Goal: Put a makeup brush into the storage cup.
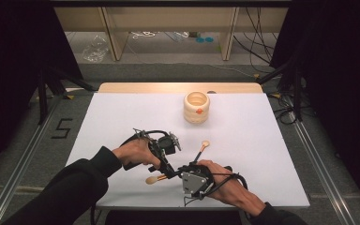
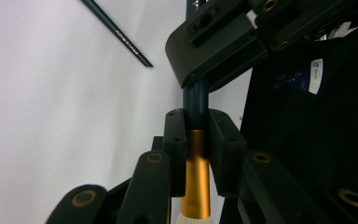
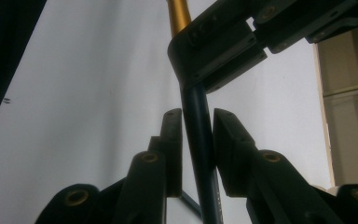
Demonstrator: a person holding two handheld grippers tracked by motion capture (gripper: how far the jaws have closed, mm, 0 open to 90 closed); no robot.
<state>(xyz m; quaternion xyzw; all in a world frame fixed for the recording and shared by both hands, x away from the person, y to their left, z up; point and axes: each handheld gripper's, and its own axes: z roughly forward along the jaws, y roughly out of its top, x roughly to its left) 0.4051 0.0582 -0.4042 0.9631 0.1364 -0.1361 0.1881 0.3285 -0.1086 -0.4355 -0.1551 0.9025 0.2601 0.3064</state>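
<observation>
A makeup brush (image 1: pixel 152 179) with a cream head, gold ferrule and dark handle is held just above the front of the white table (image 1: pixel 122 117). My left gripper (image 1: pixel 169 172) is shut on it where the ferrule (image 2: pixel 196 154) meets the handle, as its own view (image 2: pixel 196 116) shows. My right gripper (image 1: pixel 181 169) comes in from the right, and its jaws (image 3: pixel 196 114) are shut on the dark handle (image 3: pixel 198 135) just past the left gripper's jaws. A second brush (image 1: pixel 202 149) lies flat on the table behind them; its dark handle (image 2: pixel 116 32) appears in the left gripper view.
A pale wooden ribbed cup (image 1: pixel 196 107) with an orange mark stands upright at the back centre of the table. Dark curtains flank both sides. Floor rails and cables run beside the table.
</observation>
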